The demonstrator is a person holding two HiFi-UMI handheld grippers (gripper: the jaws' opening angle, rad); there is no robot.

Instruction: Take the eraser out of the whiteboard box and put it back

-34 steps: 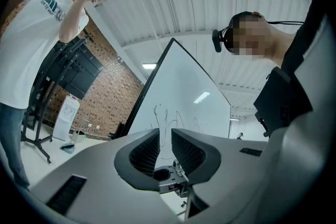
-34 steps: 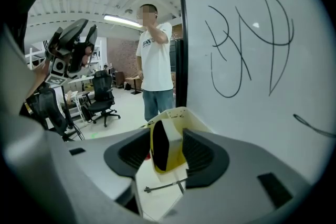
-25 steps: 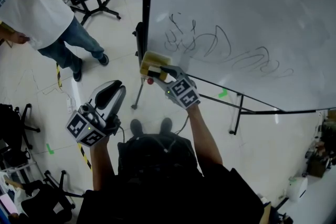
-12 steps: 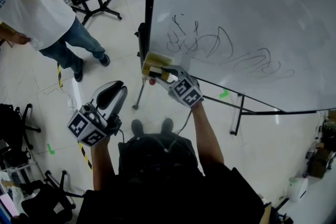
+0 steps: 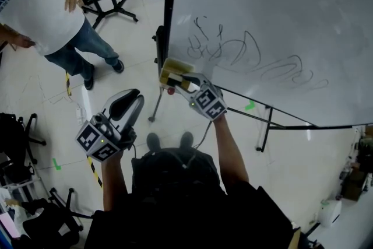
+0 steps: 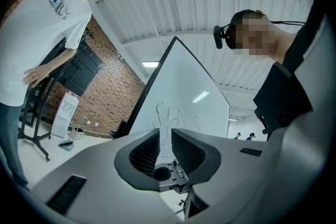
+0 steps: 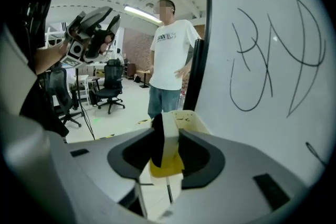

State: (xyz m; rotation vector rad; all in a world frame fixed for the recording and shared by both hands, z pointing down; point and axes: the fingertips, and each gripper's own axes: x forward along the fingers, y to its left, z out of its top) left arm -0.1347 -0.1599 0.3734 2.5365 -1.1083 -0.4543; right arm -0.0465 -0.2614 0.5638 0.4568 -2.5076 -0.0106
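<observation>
A cream-yellow whiteboard box [image 5: 169, 66] hangs at the lower left corner of the whiteboard [image 5: 268, 14]. My right gripper [image 5: 182, 82] reaches to the box, and its jaws are closing. The eraser [image 5: 175, 80], white with a black felt face, stands on edge between them. In the right gripper view both pads touch the eraser [image 7: 169, 134] over the box [image 7: 193, 122]. My left gripper [image 5: 129, 102] hangs lower left, away from the board. Its pads [image 6: 147, 148] are nearly together with only a narrow slit and nothing in it.
A person in a white shirt and jeans [image 5: 41, 3] stands at the upper left. The whiteboard's stand legs [image 5: 265, 125] spread over the floor under the board. Black scribbles [image 5: 233, 49] mark the board. Dark chairs and stands [image 5: 17, 143] sit at the left edge.
My right gripper's jaws have narrowed onto the eraser at the box. The person at the upper left has swung an arm. My left gripper has stayed put.
</observation>
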